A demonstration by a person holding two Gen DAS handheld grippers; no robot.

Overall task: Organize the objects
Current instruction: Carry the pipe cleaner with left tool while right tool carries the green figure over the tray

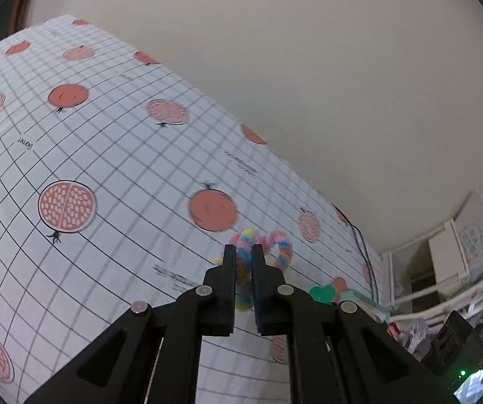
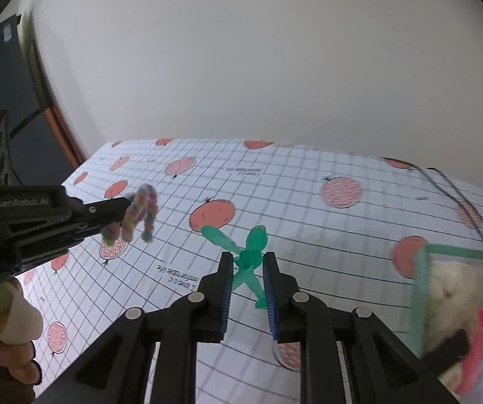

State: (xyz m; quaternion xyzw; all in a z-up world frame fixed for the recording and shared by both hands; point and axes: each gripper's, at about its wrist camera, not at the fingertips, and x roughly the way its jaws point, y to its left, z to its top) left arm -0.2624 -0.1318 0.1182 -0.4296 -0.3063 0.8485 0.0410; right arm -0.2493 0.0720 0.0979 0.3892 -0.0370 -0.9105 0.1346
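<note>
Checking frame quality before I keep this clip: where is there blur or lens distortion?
Left wrist view: fisheye bends the grid-and-pomegranate tablecloth; the fuzzy rainbow pipe-cleaner twist is slightly soft.
Right wrist view: the green-rimmed basket at right is smeared by motion blur; the translucent green plastic figure stays fairly sharp.

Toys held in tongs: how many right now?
2. The rainbow fuzzy toy is clamped in the left tongs, lifted off the tablecloth. The green figure is clamped in the right tongs. More toys sit in the basket, partly hidden.
</note>
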